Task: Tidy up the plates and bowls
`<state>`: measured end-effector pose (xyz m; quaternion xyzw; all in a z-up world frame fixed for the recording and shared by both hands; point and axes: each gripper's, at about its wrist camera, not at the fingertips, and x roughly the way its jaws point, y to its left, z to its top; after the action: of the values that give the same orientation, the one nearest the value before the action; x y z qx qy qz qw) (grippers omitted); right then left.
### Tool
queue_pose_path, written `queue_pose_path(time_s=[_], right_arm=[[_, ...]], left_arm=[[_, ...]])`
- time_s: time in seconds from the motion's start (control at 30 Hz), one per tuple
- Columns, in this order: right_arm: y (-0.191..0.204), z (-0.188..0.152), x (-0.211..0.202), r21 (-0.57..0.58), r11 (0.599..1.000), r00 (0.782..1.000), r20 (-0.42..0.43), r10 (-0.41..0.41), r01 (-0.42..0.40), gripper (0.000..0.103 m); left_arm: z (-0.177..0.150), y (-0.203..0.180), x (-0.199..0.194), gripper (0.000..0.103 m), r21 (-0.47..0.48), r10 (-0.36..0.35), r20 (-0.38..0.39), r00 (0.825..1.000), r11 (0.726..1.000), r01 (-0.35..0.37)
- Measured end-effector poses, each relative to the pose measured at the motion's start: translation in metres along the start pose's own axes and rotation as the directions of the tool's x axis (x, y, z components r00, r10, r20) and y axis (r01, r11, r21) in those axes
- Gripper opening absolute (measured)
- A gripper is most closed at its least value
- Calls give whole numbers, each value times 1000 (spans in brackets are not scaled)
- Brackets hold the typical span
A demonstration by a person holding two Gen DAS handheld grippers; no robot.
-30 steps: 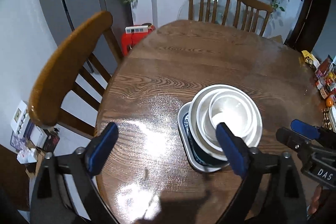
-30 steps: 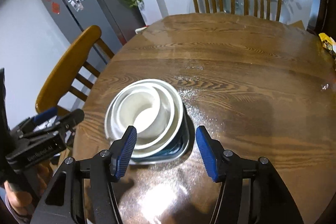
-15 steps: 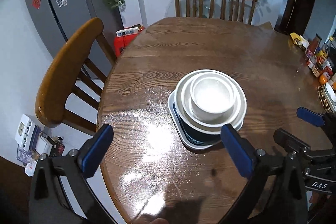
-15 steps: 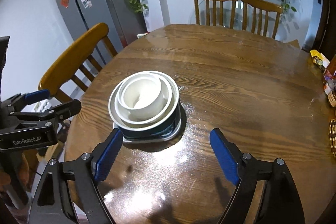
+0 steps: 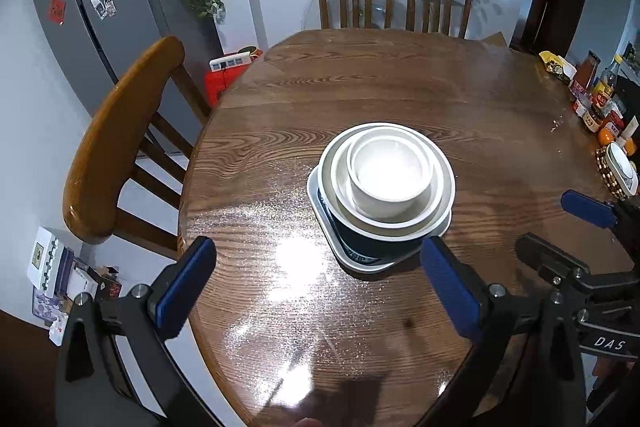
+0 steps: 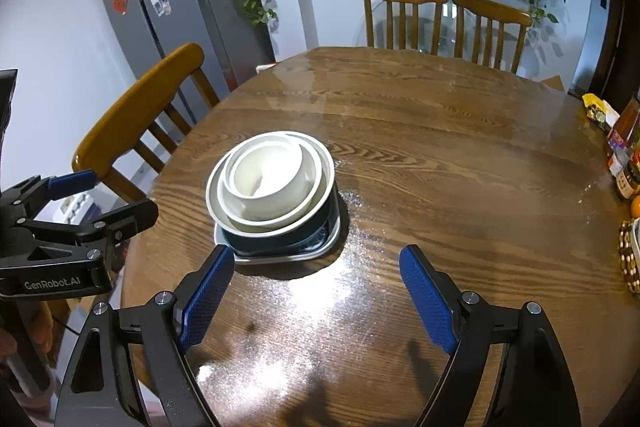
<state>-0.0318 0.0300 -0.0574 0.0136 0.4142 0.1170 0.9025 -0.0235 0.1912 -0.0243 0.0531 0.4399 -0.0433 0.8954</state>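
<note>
While both claws hang above the near edge of the round wooden table [image 5: 400, 79], the dishes sit stacked in 1 pile a little left of the table's middle. At the bottom lies a square white plate [image 5: 362, 263] with rounded corners; on it stands a dark blue bowl [image 6: 288, 233], and nested in that are 2 wider white bowls with a small white bowl [image 5: 390, 179] on top, all upright.

From the left wrist view, the left claw [image 5: 320, 283] has its blue pads spread wide apart, with nothing between them; its right pad is just in front of the plate's near corner, and I cannot tell if it touches. The right claw [image 6: 316, 299] also stands wide apart and empty over bare, glossy wood, its left pad close to the plate's near edge. Each claw shows at the side of the other's view.

A wooden chair [image 6: 136, 123] stands at the table's left, 2 more at the far side. Bottles and jars [image 5: 596, 99] crowd the right edge.
</note>
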Motion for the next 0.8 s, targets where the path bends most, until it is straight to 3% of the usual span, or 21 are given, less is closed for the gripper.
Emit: queue_pose_path(time_s=[0.8], right_arm=[[7, -3, 5, -7, 1000, 1000, -13, 0, 0, 85]], left_arm=[[-3, 0, 2, 102, 0, -9, -13, 1000, 1000, 9]])
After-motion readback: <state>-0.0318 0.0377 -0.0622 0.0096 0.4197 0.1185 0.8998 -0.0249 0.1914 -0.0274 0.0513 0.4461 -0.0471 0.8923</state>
